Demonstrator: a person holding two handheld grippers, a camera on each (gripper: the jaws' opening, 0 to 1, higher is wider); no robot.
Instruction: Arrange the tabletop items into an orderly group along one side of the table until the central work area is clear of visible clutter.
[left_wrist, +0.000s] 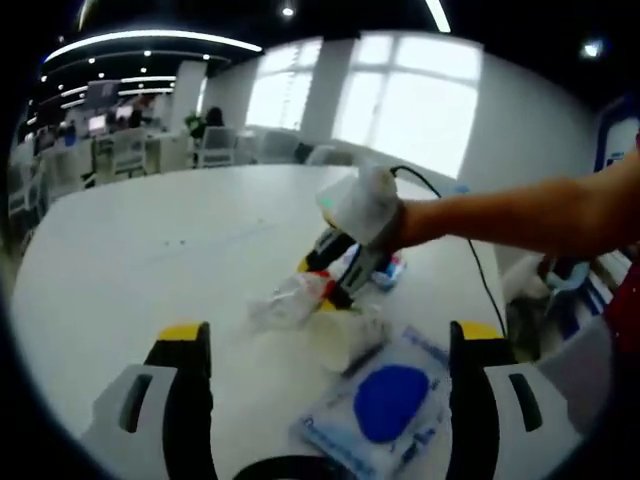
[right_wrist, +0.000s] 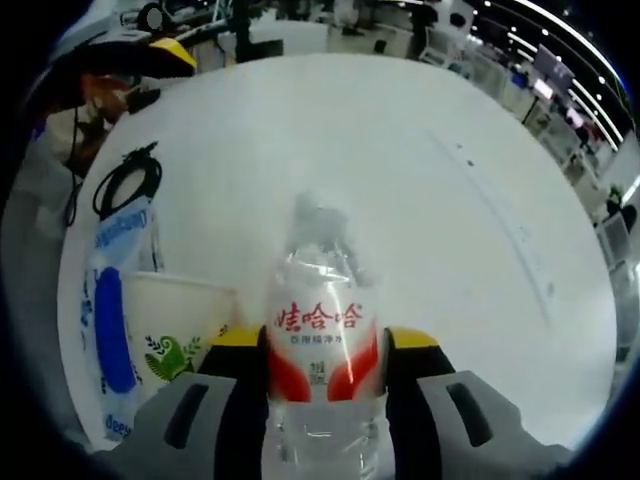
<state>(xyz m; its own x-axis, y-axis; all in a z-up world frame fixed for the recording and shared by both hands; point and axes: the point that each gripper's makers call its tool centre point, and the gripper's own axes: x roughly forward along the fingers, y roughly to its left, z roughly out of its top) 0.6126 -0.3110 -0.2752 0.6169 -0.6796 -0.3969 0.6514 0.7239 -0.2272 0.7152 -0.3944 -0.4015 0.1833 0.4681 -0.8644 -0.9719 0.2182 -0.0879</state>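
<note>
Clamped between my right gripper's (right_wrist: 318, 385) jaws: water bottle (right_wrist: 318, 350), paper cup (right_wrist: 170, 335) just beside. Left gripper (left_wrist: 330, 345) gapes wide, holding nothing, over blue packet (left_wrist: 385, 405).

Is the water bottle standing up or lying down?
Lying down. In the right gripper view the water bottle points away across the table, jaws closed on its label. In the left gripper view the right gripper presses it low.

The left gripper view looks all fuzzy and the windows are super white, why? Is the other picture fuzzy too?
In the left gripper view, the windows glare to blank white, and the right gripper with its bottle looks smeared and soft. In the right gripper view, the water bottle label is fairly sharp, its far end blurs, and the round table edge bends from the fisheye lens.
</note>
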